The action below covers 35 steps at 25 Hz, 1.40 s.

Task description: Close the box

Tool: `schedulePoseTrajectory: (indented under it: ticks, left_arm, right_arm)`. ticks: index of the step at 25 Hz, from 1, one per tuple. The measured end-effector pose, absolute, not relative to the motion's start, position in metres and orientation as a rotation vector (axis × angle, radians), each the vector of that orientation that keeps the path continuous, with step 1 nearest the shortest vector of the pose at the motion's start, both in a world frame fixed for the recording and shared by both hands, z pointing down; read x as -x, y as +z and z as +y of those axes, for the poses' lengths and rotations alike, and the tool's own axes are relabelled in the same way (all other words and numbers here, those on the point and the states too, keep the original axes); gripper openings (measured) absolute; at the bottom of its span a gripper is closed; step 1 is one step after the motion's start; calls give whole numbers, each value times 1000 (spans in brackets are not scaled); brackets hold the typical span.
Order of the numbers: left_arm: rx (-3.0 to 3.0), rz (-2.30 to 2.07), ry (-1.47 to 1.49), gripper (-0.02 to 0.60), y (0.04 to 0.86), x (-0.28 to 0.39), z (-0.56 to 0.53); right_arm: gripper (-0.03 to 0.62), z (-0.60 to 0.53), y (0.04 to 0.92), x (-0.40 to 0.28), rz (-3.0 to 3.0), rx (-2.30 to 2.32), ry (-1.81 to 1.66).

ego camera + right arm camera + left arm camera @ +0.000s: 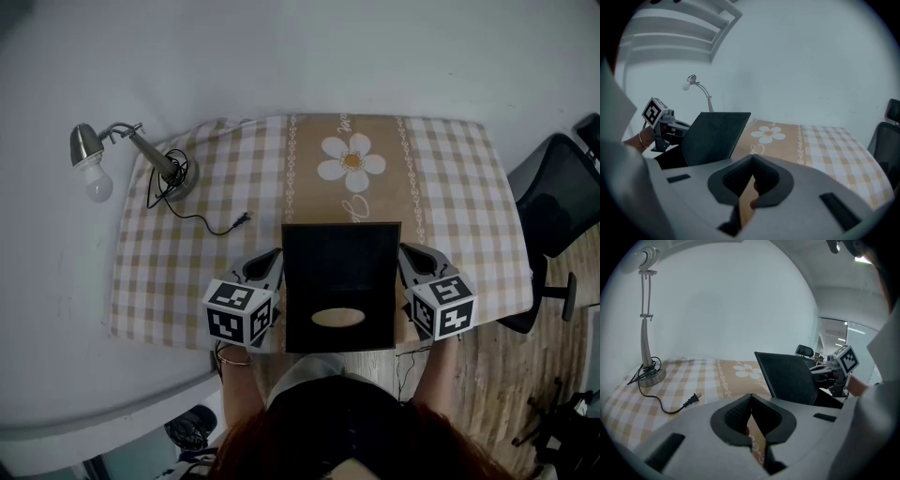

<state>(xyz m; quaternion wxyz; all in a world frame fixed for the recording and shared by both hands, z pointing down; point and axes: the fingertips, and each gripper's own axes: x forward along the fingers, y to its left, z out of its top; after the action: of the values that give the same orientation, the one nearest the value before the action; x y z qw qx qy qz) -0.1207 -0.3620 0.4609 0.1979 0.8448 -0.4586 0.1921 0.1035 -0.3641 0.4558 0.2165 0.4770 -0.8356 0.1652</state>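
Box (340, 281) is not closed yet. It sits bottom centre of the head view, at the near edge of the table (187, 281). Lid (790, 376) is up and tilted, and shows as a raised dark panel in both gripper views.

Left gripper (266, 261) is just beside the box's left side, right gripper (415, 255) just beside its right. Can't tell if either touches it. Both have jaws pressed together on nothing, with only tablecloth showing through the gap.

My read: none of the closing is done. Left to do: get a gripper onto the lid, swing it down, seat it flush. There's a pale oval low on the box; can't tell what it is.
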Motion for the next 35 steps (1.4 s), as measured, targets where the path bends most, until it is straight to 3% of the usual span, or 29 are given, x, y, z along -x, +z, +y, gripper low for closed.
schedulePoseTrajectory:
  ticks: [35]
  left_arm:
    - [-2378,-1433,475,28,439,124,-330]
  right_arm:
    - [17,-331,434,-110,-2255,-1506,394]
